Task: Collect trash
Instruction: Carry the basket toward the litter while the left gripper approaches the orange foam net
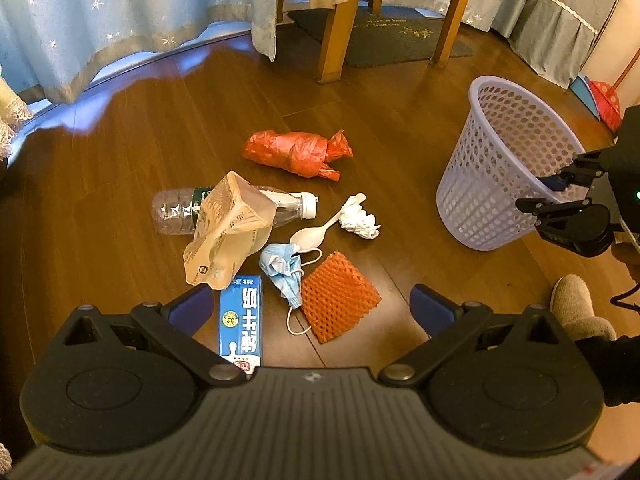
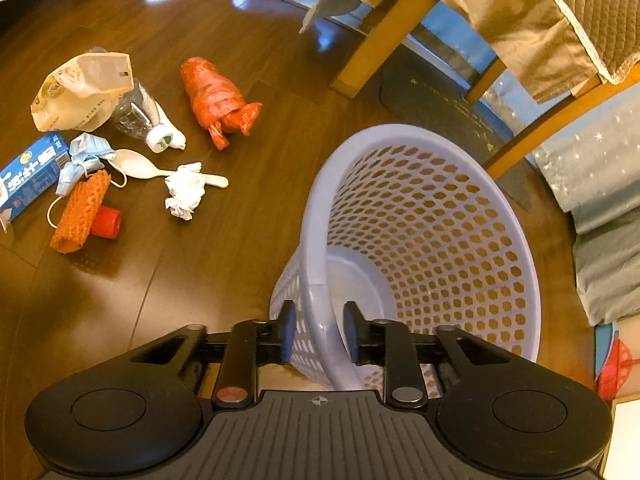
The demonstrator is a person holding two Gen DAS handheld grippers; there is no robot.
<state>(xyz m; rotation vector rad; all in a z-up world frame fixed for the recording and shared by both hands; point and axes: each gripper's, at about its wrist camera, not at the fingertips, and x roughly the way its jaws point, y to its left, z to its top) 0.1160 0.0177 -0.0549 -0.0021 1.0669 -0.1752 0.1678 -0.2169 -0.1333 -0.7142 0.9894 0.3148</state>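
Warm, dim room light; bluish daylight glares off the floor [image 1: 168, 80] beneath the curtain [image 1: 120, 12]. Edges bow fisheye-style, corners go black, focus stays fairly sharp.

Orange foam net [image 2: 80, 210] half hides red cap [image 2: 106, 222].

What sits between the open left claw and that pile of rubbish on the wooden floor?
Nothing visible. The left gripper hangs open over the litter, with the blue milk carton, crumpled blue face mask and orange foam net right below. The lavender mesh wastebasket stands apart across bare floor, its rim between the right gripper fingers.
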